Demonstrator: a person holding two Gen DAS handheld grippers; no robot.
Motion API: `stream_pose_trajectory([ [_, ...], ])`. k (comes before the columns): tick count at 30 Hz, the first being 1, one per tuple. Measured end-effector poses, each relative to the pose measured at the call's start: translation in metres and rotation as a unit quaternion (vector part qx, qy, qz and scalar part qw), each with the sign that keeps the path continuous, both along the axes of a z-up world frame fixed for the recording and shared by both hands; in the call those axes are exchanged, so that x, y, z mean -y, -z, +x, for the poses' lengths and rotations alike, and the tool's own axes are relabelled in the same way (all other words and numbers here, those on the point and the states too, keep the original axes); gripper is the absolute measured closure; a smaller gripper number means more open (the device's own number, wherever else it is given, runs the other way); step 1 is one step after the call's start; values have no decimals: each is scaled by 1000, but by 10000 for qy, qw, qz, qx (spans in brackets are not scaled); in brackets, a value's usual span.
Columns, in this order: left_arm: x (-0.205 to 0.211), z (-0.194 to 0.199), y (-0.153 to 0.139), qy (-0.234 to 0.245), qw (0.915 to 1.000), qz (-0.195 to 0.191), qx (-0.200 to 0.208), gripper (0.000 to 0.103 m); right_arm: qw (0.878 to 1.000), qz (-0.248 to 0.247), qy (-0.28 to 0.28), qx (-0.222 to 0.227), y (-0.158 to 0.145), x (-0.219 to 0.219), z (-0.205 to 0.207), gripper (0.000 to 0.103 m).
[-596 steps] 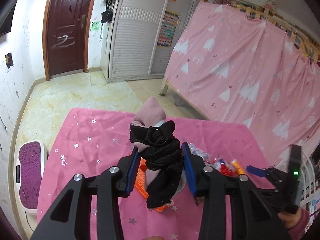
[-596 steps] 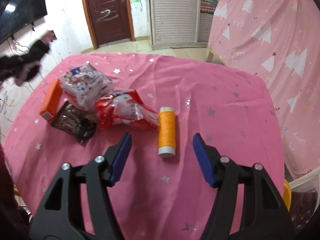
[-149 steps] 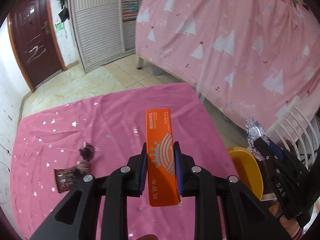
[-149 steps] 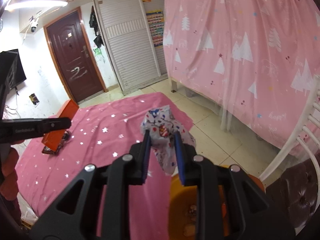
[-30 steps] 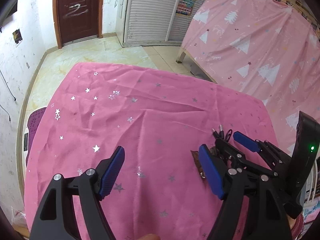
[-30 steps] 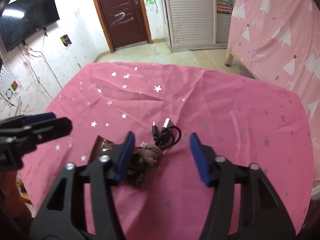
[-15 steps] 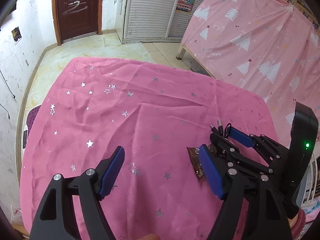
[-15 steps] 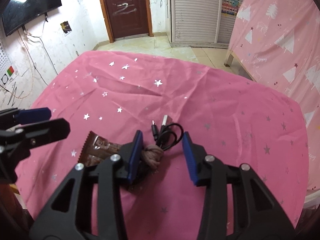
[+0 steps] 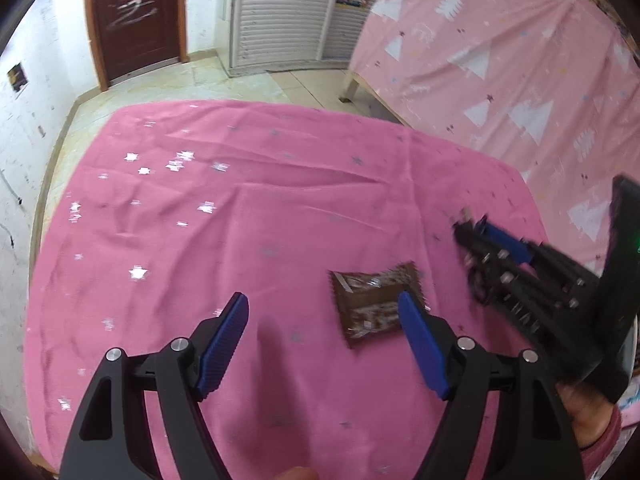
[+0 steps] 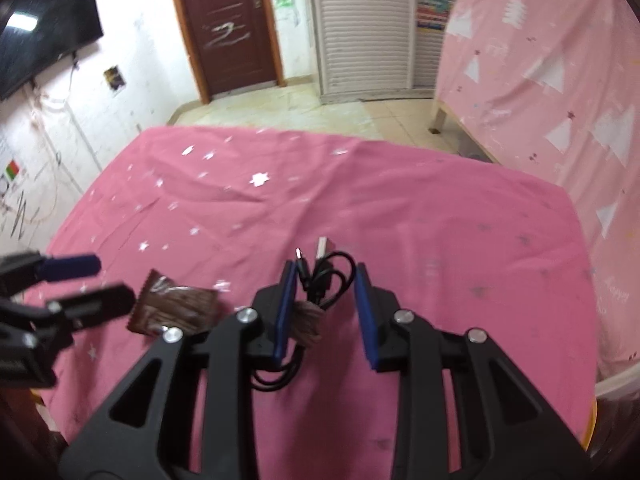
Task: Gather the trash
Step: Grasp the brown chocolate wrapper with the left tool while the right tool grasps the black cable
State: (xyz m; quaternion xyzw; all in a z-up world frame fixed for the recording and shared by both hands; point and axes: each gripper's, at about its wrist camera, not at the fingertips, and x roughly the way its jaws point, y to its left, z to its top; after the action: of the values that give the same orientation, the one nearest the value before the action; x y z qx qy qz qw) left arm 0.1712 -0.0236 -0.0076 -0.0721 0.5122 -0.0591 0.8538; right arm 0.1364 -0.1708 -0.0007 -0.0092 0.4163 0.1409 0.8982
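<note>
Closing the right gripper (image 10: 325, 312), whose jaws have just been narrowing around the black cable (image 10: 328, 276) and brown tie without visibly clamping, risks dropping loose loops, while the left gripper (image 9: 324, 344) hangs spread beside the brown wrapper (image 9: 374, 304) on the pink tablecloth (image 9: 240, 216).
</note>
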Motion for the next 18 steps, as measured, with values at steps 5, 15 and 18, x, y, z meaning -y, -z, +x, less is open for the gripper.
stream_pose_trajectory([
  [5,26,4,10,78,9998,152,-94,32,9998,106,142,81,-3,25,-9,76],
  [15,56,12,17,-50,9983,586,-61,32,9988,302,275,260,-6,53,-21,76],
  [18,65,11,18,-101,9965,828,61,46,9984,358,317,302,-5,61,-25,76],
])
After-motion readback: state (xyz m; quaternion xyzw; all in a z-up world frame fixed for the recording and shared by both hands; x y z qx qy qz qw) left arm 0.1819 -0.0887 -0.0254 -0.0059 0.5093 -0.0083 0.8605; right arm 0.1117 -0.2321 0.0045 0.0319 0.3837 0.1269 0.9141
